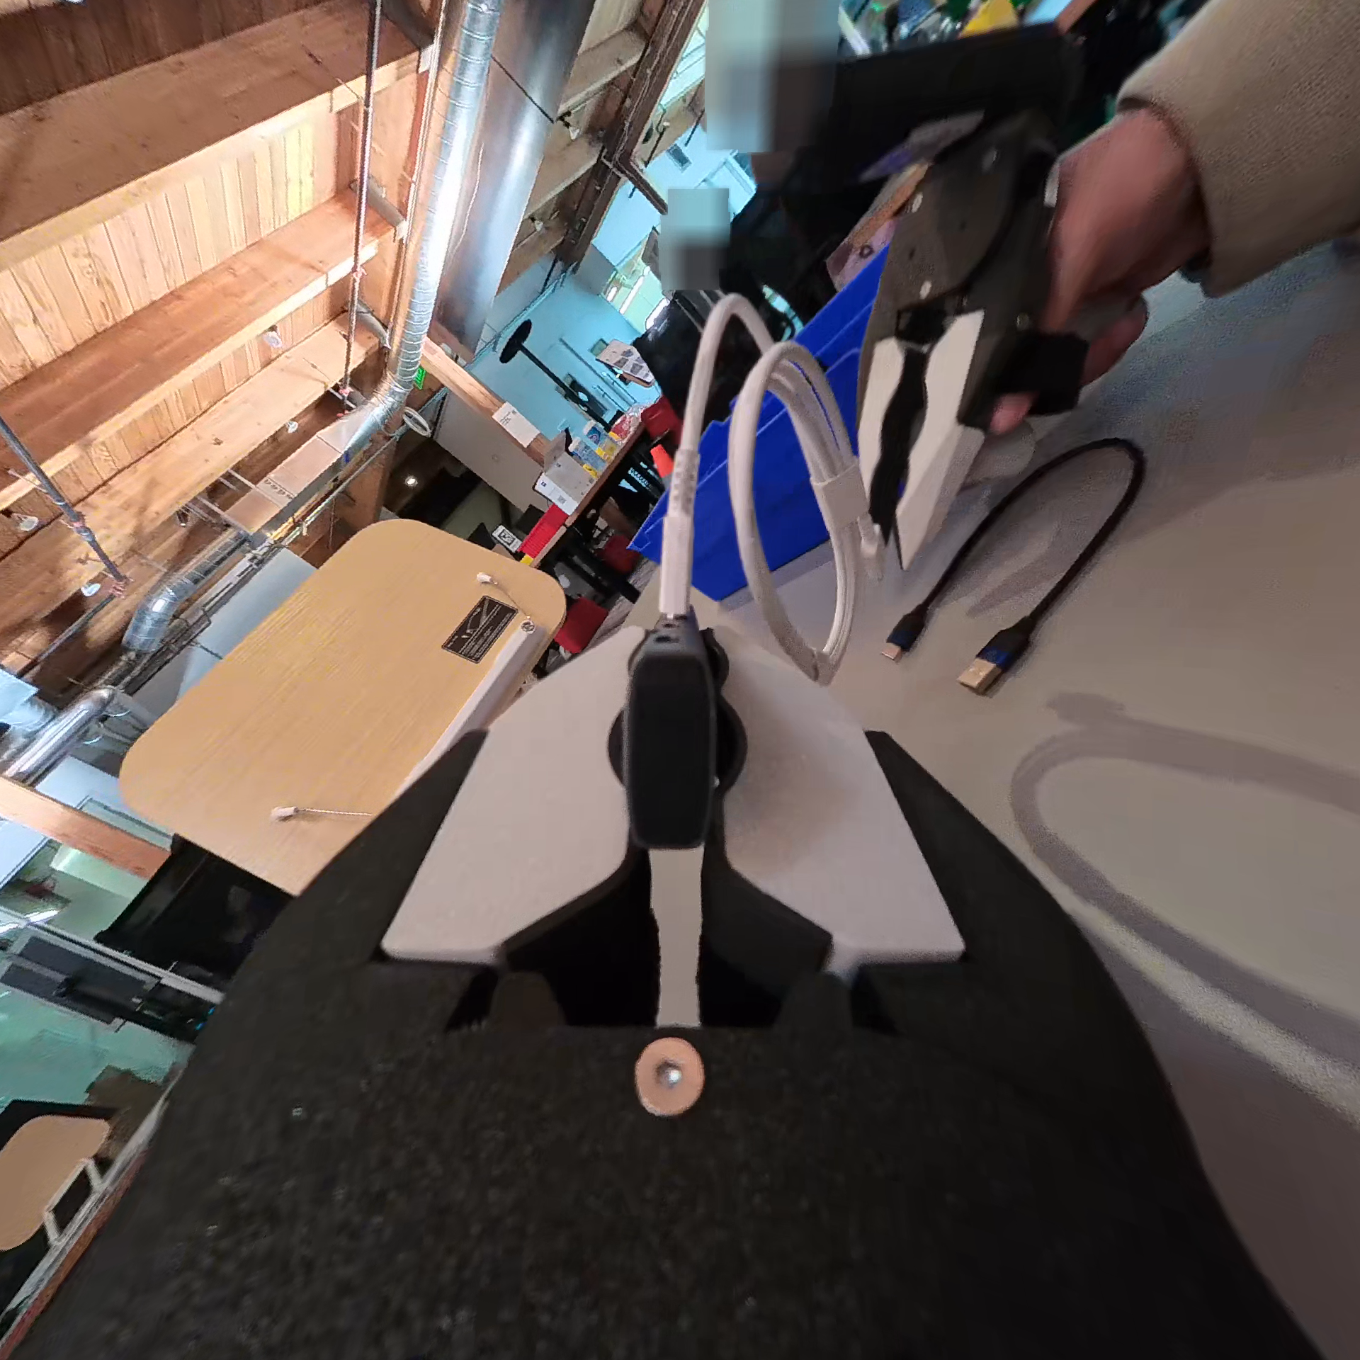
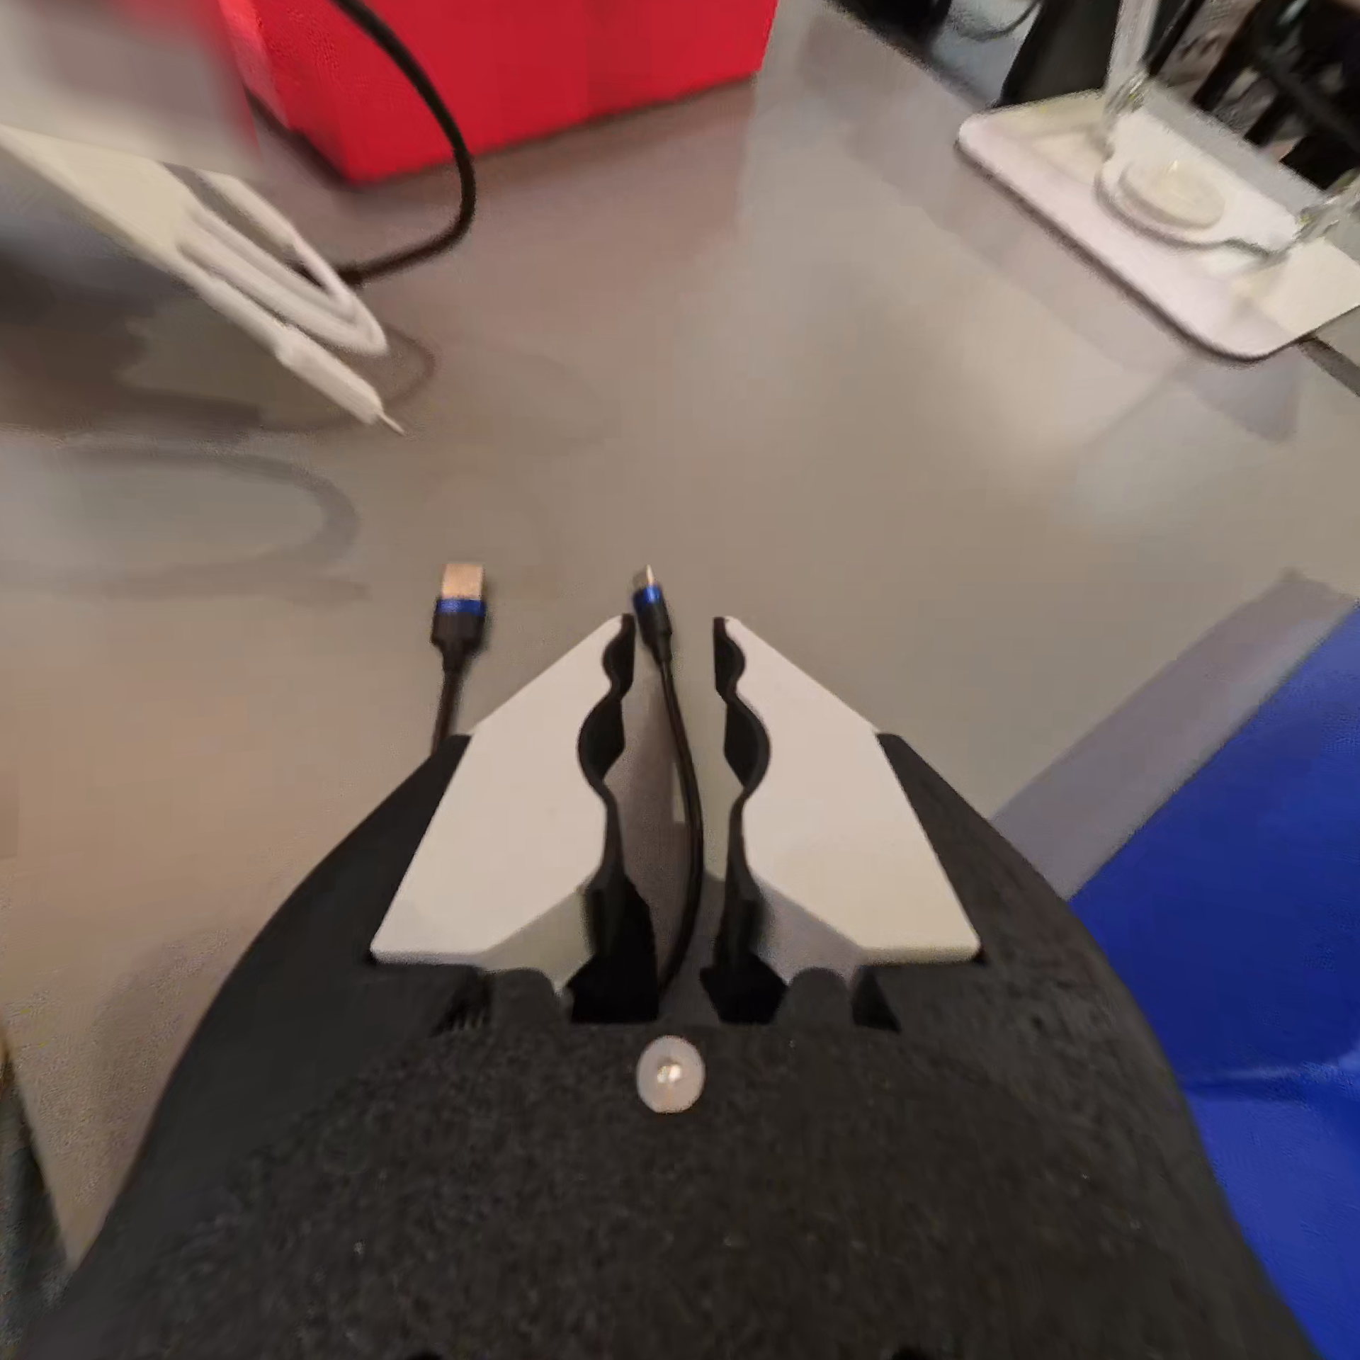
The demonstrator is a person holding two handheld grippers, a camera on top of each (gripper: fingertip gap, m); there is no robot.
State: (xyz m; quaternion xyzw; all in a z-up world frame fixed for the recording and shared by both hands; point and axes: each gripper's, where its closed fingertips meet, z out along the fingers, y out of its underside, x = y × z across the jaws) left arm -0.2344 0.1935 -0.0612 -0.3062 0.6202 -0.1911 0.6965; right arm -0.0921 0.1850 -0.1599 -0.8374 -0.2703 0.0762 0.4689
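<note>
My left gripper [image 1: 673, 651] is shut on a small black device [image 1: 670, 751] and holds it above the grey table [image 1: 1214, 662]. A white cable [image 1: 780, 456] is plugged into the device's far end; its strapped coil hangs beside it and shows blurred in the right wrist view [image 2: 294, 294]. My right gripper [image 2: 673, 625] is open and low over the table. A black cable [image 2: 681, 751] lies between its fingers without being pinched, its small blue-ringed plug [image 2: 651, 596] just past the tips. The cable's larger plug [image 2: 462, 596] lies to the left. The left wrist view shows the right gripper [image 1: 894, 530], held by a hand, and the black cable [image 1: 1089, 471].
A red box [image 2: 515, 66] stands at the table's far side. A blue bin [image 2: 1251, 883] is at the right, and blue bins [image 1: 743, 500] show behind the white cable. A white tray [image 2: 1177, 243] with glassware sits far right. A light wooden tabletop [image 1: 331, 699] lies beyond the table. Some 20 centimeters of space lies between my two pairs of fingers.
</note>
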